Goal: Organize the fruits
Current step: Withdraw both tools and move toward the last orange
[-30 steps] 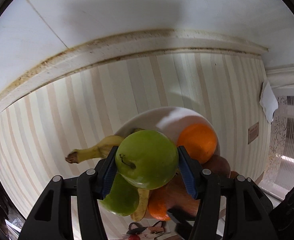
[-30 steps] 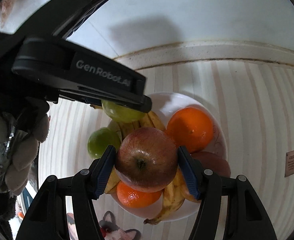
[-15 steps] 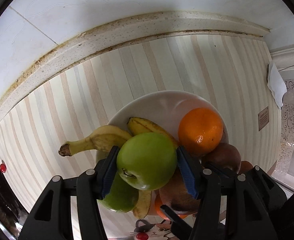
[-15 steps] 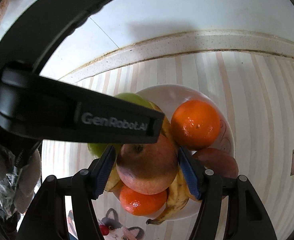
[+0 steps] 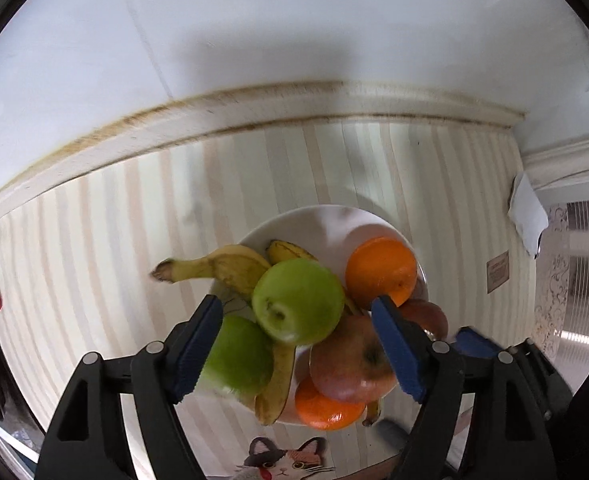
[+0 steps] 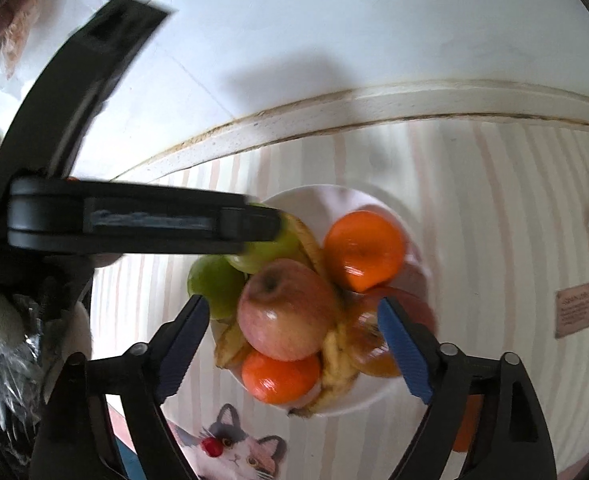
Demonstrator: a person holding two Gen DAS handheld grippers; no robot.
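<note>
A striped cloth (image 5: 94, 248) bears the plate (image 5: 326, 220) mid-frame; both grippers (left (image 5: 298, 344), right (image 6: 294, 344)) gape above the piled fruit (image 6: 286, 312), gripping nothing.

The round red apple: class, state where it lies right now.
In the right wrist view the red apple sits mid-pile on the white plate, between the open right gripper fingers, above the small orange and beside a green apple.
</note>
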